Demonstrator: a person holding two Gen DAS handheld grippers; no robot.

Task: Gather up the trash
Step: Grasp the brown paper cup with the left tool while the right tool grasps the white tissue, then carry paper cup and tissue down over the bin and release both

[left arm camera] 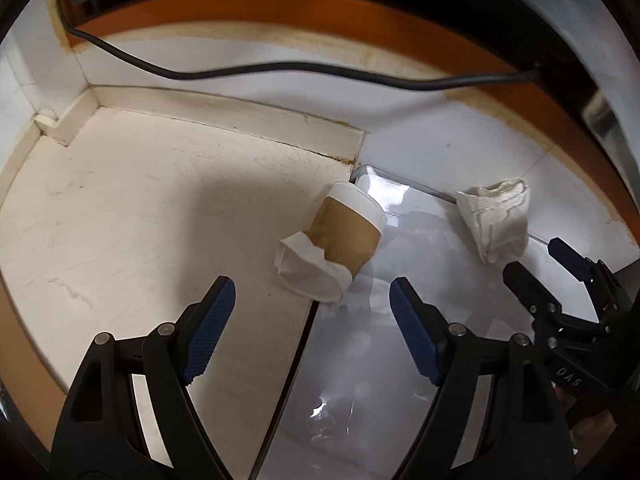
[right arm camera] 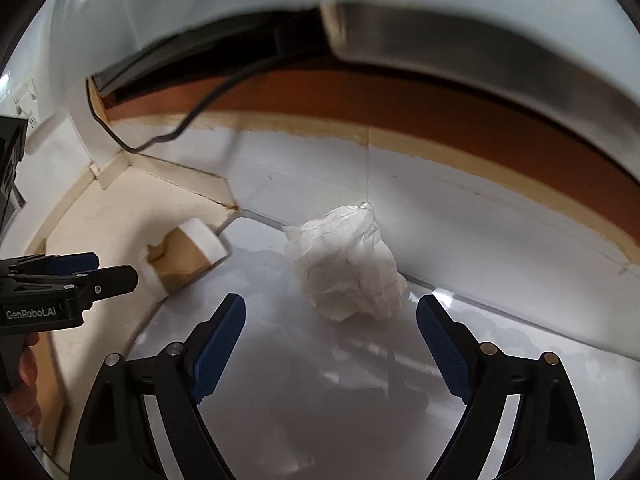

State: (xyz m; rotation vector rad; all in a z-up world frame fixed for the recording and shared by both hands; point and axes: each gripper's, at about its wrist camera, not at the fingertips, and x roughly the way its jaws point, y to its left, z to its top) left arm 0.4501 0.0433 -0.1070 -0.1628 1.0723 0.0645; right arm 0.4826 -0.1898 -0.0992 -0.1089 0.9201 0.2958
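A crushed brown paper cup point(left arm camera: 344, 236) with white rims lies on its side at the seam between the cream floor and the glossy grey panel; it also shows in the right wrist view point(right arm camera: 182, 258). A crumpled white paper ball point(left arm camera: 496, 220) lies to its right near the wall, large in the right wrist view point(right arm camera: 348, 264). My left gripper point(left arm camera: 312, 304) is open, just short of the cup. My right gripper point(right arm camera: 330, 320) is open, just short of the paper ball; it also shows in the left wrist view point(left arm camera: 532, 256). The left gripper shows at the left of the right wrist view point(right arm camera: 116, 268).
A black cable point(left arm camera: 280, 70) hangs along the white wall under an orange-brown board point(left arm camera: 360, 20). A cream baseboard point(left arm camera: 224, 114) edges the cream floor point(left arm camera: 140, 220). The glossy grey panel point(left arm camera: 360, 380) reflects light.
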